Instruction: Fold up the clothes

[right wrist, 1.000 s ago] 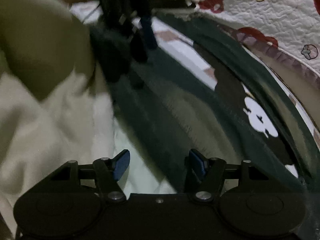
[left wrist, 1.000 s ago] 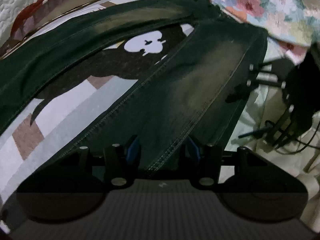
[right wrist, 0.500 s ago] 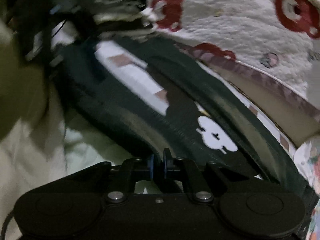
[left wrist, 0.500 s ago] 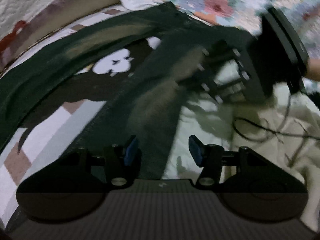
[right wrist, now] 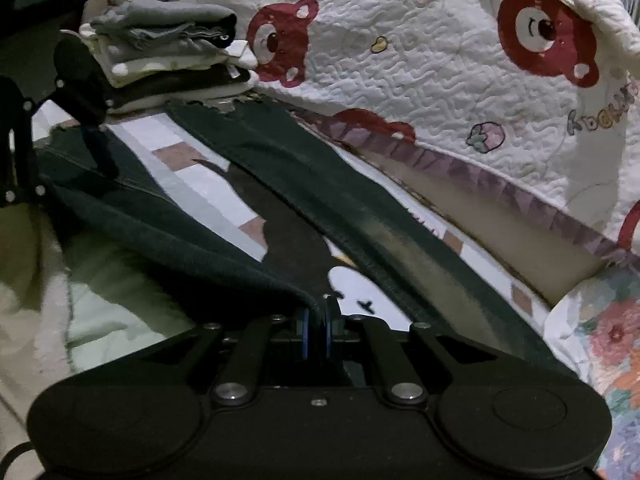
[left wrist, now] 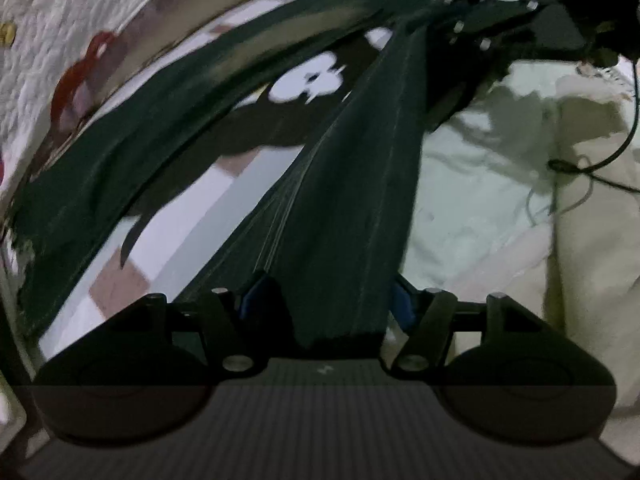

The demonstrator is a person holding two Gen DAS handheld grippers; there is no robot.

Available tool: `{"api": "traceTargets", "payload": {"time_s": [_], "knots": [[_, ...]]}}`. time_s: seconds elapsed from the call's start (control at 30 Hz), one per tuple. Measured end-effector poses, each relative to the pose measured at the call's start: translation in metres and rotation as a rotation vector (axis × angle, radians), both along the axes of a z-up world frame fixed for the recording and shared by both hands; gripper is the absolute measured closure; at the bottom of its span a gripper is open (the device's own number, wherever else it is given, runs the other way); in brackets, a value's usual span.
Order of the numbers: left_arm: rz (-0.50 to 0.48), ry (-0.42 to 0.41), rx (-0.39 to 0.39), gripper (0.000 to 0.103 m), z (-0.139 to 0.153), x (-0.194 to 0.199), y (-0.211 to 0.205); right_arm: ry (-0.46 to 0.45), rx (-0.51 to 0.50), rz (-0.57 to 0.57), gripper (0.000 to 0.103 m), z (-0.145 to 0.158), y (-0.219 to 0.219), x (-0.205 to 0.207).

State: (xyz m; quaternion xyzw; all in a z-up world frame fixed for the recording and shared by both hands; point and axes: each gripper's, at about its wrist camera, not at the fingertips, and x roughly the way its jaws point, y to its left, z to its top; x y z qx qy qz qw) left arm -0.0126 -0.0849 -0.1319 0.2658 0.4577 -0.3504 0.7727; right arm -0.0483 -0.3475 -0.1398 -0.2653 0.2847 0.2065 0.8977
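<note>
1. Right wrist view: right claw (right wrist: 316, 330) pinches the dark jeans' (right wrist: 280, 168) edge; thin bite may slip
2. Left claw (left wrist: 326, 304), spread around one leg on the bed (left wrist: 472, 184), could drag it askew

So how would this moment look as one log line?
left hand-held gripper: open astride jeans leg | right hand-held gripper: shut on jeans

The dark green denim trousers (right wrist: 280, 168) lay on a white bedsheet (right wrist: 208, 184) with brown squares and a black cartoon figure; the white quilt (right wrist: 420, 60) bore red bears.
</note>
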Motion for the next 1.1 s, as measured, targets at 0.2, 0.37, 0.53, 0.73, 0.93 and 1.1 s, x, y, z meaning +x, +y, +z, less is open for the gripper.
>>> {"api": "traceTargets", "payload": {"time_s": [0.2,0.37,0.53,0.73,0.93,1.1], "knots": [[0.003,-0.122,0.164,0.096,0.006,0.006,-0.005,-0.042,-0.017,-0.033,0.097,0.014,0.004,0.026],[0.090,-0.282,0.151,0.097,0.033,0.037,0.003,0.018,0.100,-0.079,0.096,0.016,-0.020,0.059],[0.063,-0.385,0.185,0.097,0.031,0.044,0.000,0.082,-0.104,-0.150,0.095,-0.019,-0.032,0.059],[-0.008,-0.456,0.207,0.096,0.013,0.034,-0.009,0.156,-0.140,-0.303,0.088,-0.045,-0.087,0.036],[0.042,-0.436,0.137,0.092,0.011,0.052,0.009,0.183,-0.012,-0.637,0.058,-0.042,-0.175,0.000],[0.087,-0.411,0.078,0.092,0.008,0.057,0.016,0.141,0.361,-0.888,0.055,-0.039,-0.231,-0.043]]}}
